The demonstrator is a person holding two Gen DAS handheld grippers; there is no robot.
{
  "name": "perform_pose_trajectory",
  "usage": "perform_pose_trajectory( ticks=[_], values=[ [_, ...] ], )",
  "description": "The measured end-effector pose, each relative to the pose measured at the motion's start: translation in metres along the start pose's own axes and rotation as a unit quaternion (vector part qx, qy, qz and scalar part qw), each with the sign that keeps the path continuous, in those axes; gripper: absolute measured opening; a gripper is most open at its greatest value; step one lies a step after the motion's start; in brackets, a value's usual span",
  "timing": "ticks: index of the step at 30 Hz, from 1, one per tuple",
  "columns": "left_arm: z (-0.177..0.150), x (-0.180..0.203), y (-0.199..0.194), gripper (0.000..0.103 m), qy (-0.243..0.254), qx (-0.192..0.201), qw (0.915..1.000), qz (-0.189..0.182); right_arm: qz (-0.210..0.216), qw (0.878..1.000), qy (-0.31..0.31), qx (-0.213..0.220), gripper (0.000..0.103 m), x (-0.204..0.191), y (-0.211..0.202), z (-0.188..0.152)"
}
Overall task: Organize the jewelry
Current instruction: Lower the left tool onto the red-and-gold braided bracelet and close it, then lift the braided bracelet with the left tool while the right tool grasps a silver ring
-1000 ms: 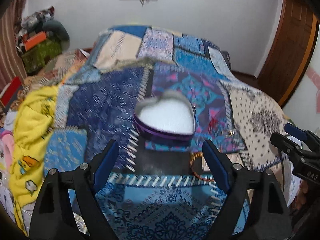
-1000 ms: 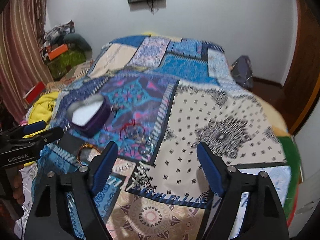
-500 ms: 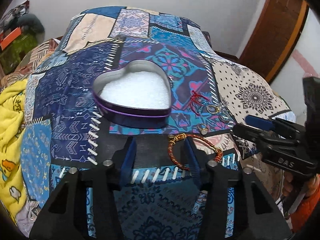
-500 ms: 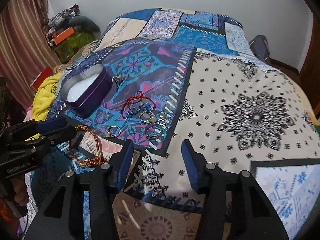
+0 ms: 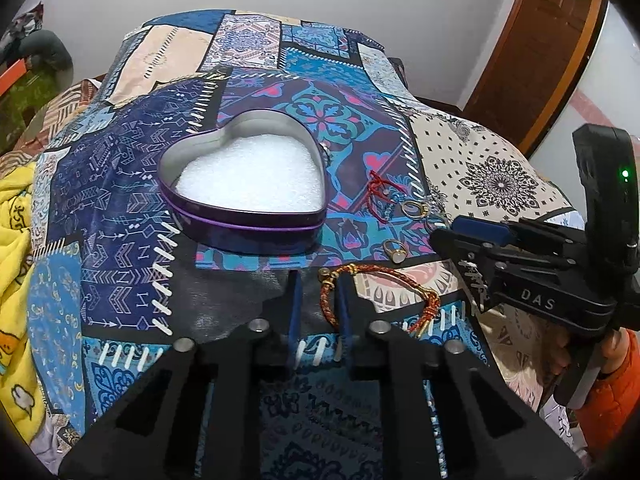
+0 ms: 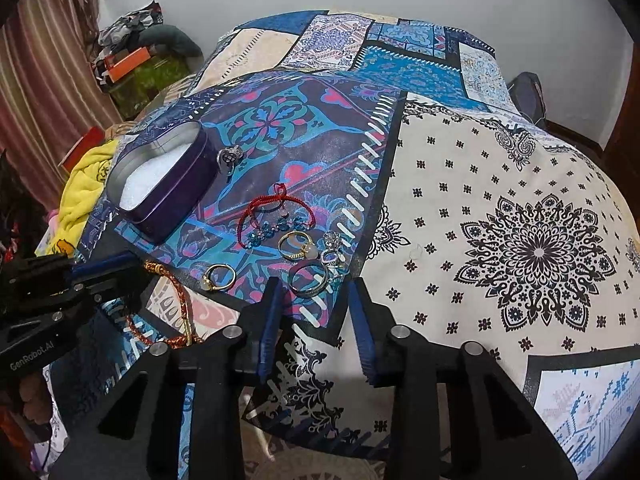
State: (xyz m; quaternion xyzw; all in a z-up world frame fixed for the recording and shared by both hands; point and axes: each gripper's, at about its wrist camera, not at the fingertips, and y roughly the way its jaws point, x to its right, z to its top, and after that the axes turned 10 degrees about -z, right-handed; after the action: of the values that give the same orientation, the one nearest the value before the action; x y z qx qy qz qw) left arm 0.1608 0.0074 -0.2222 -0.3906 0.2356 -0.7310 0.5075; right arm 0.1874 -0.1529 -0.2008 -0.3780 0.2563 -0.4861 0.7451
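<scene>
At the centre of the left wrist view: one heart-shaped purple tin (image 5: 244, 196), lidless, lined with white foam, resting on a patchwork bedspread (image 5: 120, 208). The same tin appears in the left middle of the right wrist view (image 6: 160, 184).

Lower centre, left wrist view: left gripper (image 5: 318, 280), blue-padded fingers drawn close together with a narrow gap between them; the near end of a braided red-and-gold bracelet (image 5: 376, 292) lies in that gap, against the right-hand finger. Whether the pads actually press it cannot be told. The rest of the bracelet loops away toward the lower right of the frame, flat on the cloth.

Lower centre, right wrist view: right gripper (image 6: 314, 292), fingers partly apart, holding nothing. A silver band ring (image 6: 308, 280) lies on the cloth just beyond the gap between the tips.

Centre of the right wrist view, loose on the bedspread:
- red cord bracelet (image 6: 276, 210) with blue beads, right of the tin;
- gold ring with a pale stone (image 6: 298, 246), just below the beads;
- gold ring (image 6: 218, 277), lower left of the cluster, near the braided bracelet;
- small silver rings (image 6: 332, 248) at the right edge of the cluster;
- dark silver ornament (image 6: 230, 157), just beside the tin's right wall.

Left edge, right wrist view: yellow cloth (image 6: 84, 192) beside the bedspread.
</scene>
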Motion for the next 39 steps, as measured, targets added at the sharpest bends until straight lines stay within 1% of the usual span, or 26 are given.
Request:
perform_pose_trajectory(
  ticks=[2, 5, 12, 20, 27, 29, 30, 35, 39],
  values=[
    [-0.001, 0.001, 0.001, 0.005, -0.002, -0.001, 1.0, -0.008, -0.003, 1.0, -0.003, 0.002, 0.023, -0.001, 0.001, 0.001],
    [-0.001, 0.001, 0.002, 0.004, -0.005, 0.001, 0.9999, -0.01, -0.009, 1.0, -0.008, 0.005, 0.017, -0.002, 0.002, 0.002],
    [-0.003, 0.003, -0.002, 0.004, -0.016, 0.005, 0.9997, -0.016, -0.004, 1.0, -0.007, 0.01, 0.016, -0.001, -0.005, 0.003],
    [-0.002, 0.006, -0.019, 0.004, -0.016, 0.021, 0.9995, -0.017, -0.004, 0.999, -0.007, 0.037, 0.016, -0.007, -0.03, 0.008],
    [0.007, 0.007, -0.048, 0.004, -0.011, 0.06, 0.9981, -0.007, -0.003, 0.998, -0.005, 0.068, 0.016, -0.011, -0.05, 0.019],
    [0.011, 0.007, -0.055, 0.004, -0.009, 0.072, 0.9974, -0.002, 0.0, 0.997, -0.006, 0.076, 0.014, -0.014, -0.056, 0.022],
    [0.014, 0.006, -0.06, 0.004, -0.009, 0.079, 0.9968, 0.0, 0.002, 0.997, -0.007, 0.081, 0.01, -0.017, -0.059, 0.025],
    [0.027, 0.0, -0.08, 0.004, -0.008, 0.113, 0.9934, 0.013, 0.01, 0.995, -0.013, 0.103, 0.009, -0.029, -0.069, 0.036],
    [0.035, -0.009, -0.092, 0.004, -0.009, 0.134, 0.9906, 0.027, 0.008, 0.995, -0.021, 0.098, 0.009, -0.035, -0.064, 0.036]
  ],
)
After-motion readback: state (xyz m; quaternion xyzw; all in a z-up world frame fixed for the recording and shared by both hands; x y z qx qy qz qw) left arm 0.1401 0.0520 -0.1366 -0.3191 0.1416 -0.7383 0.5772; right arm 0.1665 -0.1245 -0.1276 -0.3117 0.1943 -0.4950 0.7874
